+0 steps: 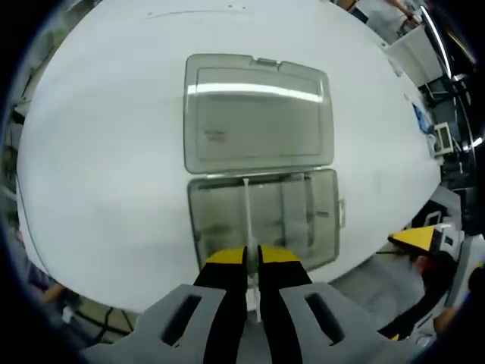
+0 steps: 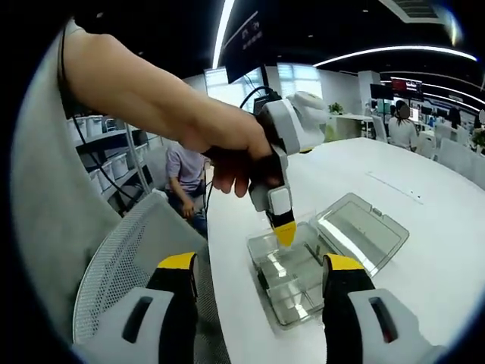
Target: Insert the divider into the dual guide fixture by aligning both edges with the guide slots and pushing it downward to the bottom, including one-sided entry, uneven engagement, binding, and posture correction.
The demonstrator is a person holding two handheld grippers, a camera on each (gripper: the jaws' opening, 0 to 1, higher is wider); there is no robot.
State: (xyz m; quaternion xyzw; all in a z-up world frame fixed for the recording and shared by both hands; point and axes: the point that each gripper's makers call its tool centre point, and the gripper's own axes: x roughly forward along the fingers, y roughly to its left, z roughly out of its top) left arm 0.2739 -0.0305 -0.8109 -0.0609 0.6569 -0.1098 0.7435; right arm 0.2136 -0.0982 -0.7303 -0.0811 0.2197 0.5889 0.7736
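Holding the divider (image 1: pixel 248 220) upright over the open box (image 1: pixel 265 220) on the table (image 1: pixel 98 174), my left gripper (image 1: pixel 252 258) has its jaws pinched narrow on it. My right gripper (image 2: pixel 261 277) stands wide, holding nothing, near the box.

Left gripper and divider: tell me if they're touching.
Touching. In the left gripper view, the left gripper's jaws are shut on the thin white divider, which stands over the open clear box.

we see the divider (image 1: pixel 248 220), a thin white strip, standing edge-on over the fixture (image 1: pixel 227 227), a clear plastic box on the white table. its hinged lid (image 1: pixel 258 114) lies open flat behind the base.
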